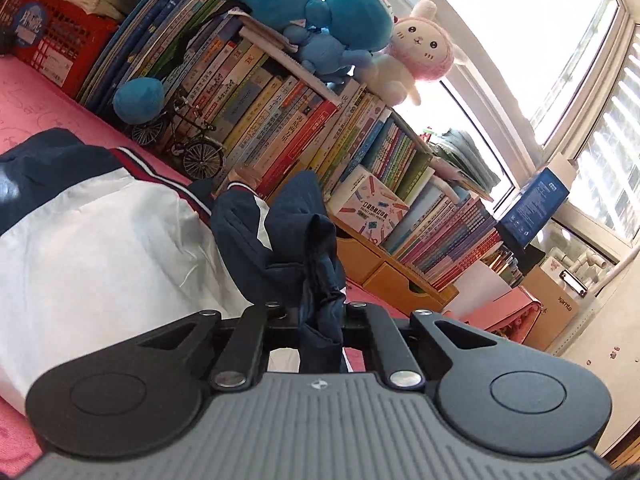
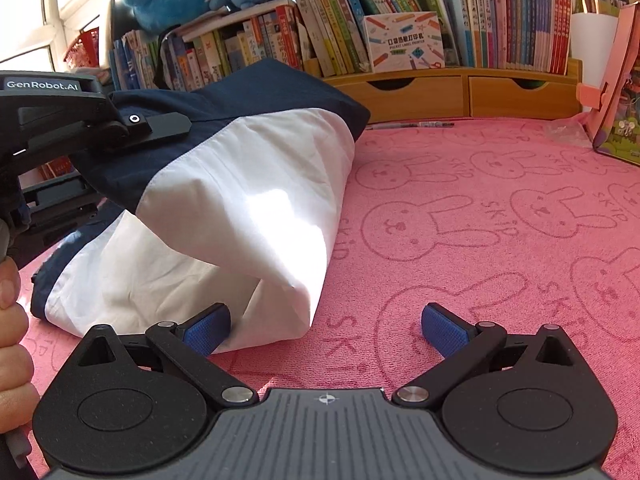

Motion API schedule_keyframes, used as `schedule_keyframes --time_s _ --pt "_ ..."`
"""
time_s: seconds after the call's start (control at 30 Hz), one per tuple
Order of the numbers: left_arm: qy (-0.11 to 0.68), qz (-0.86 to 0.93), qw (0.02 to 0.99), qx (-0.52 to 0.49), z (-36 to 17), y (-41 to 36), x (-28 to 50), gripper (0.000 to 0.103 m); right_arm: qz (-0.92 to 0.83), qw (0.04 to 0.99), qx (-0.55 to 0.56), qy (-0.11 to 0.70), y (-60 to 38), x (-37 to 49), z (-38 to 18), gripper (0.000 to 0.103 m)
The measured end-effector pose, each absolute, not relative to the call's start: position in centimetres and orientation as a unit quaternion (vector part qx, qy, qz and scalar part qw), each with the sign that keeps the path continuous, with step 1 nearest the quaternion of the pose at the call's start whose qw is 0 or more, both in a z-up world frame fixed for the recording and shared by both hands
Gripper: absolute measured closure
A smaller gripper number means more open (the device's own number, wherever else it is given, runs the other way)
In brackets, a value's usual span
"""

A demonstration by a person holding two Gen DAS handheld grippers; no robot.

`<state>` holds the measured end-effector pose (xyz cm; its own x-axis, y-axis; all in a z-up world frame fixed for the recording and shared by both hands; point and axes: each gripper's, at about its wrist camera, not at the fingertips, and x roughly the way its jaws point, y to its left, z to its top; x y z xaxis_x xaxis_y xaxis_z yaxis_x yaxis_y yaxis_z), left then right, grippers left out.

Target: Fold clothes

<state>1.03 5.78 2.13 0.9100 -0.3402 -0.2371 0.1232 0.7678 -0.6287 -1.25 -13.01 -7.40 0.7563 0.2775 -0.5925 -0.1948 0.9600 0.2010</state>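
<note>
Nearest in the right wrist view, the right gripper (image 2: 325, 330) is held wide open just above the pink cloth (image 2: 480, 208), its left blue pad (image 2: 208, 330) touching the white hem of the jacket (image 2: 240, 208). The navy and white jacket is partly lifted off the cloth. A bunched navy fold is clamped in the left gripper (image 1: 320, 312). Farther off, a row of books (image 2: 400, 20) is seen.
</note>
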Motion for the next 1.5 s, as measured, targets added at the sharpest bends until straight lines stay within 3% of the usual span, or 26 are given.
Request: schedule_keyframes --time_s 0.07,0.1,0.13,0.2,0.33,0.37,0.4,0.43,0.47,0.53,0.6,0.73,0.87,1.17,1.4,1.5 --pt "0.19 -0.13 0.922 -0.31 2.3 5.5 1.5 0.088 0.125 0.935 0.062 0.326 -12.9 -1.2 -7.4 0.0" --pt "0.202 -0.131 0.921 -0.307 2.3 5.4 1.8 0.073 0.125 0.935 0.06 0.326 -12.9 -1.2 -7.4 0.0" --pt "0.222 -0.128 0.918 -0.304 2.1 5.2 2.4 0.045 0.124 0.935 0.059 0.327 -12.8 -1.2 -7.4 0.0" --pt "0.252 -0.114 0.914 -0.297 1.4 4.7 3.8 0.0 0.124 0.935 0.057 0.327 -12.8 -1.2 -7.3 0.0" --pt "0.302 -0.109 0.9 -0.295 0.3 3.9 6.5 0.0 0.102 0.937 0.057 0.328 -12.9 -1.1 -7.4 0.002" --pt "0.31 -0.113 0.897 -0.295 0.2 4.0 6.9 0.004 0.1 0.938 0.059 0.327 -13.0 -1.1 -7.4 0.002" --pt "0.303 -0.116 0.9 -0.291 0.7 4.3 6.8 0.022 0.104 0.937 0.063 0.327 -13.1 -1.1 -7.4 0.0" --pt "0.297 -0.119 0.903 -0.288 1.1 4.6 6.6 0.05 0.108 0.937 0.065 0.327 -13.2 -1.1 -7.4 0.0" --pt "0.29 -0.121 0.906 -0.284 1.5 5.0 6.5 0.059 0.109 0.937 0.065 0.326 -13.2 -1.1 -7.4 0.0" --pt "0.277 -0.126 0.911 -0.276 2.3 5.7 6.2 0.087 0.11 0.937 0.064 0.326 -13.2 -1.1 -7.3 0.0" --pt "0.264 -0.131 0.917 -0.269 3.2 6.3 5.9 0.094 0.111 0.936 0.061 0.327 -13.1 -1.1 -7.3 0.0" --pt "0.186 -0.109 0.947 -0.237 6.5 8.4 3.2 0.096 0.124 0.935 0.064 0.326 -13.2 -1.1 -7.3 0.0" --pt "0.172 -0.064 0.958 -0.222 6.0 11.3 0.8 0.096 0.145 0.932 0.067 0.325 -13.2 -1.1 -7.2 0.0" --pt "0.229 0.002 0.924 -0.305 -0.6 18.2 -2.0 0.095 0.181 0.926 0.032 0.329 -11.9 -1.0 -7.2 0.0" --pt "0.173 -0.006 0.95 -0.26 2.7 18.1 -2.8 0.095 0.202 0.922 0.026 0.329 -11.7 -1.2 -7.1 0.0" --pt "0.182 0.007 0.949 -0.257 2.1 18.8 -2.7 0.095 0.212 0.92 0.003 0.33 -10.8 -1.3 -7.0 0.0"
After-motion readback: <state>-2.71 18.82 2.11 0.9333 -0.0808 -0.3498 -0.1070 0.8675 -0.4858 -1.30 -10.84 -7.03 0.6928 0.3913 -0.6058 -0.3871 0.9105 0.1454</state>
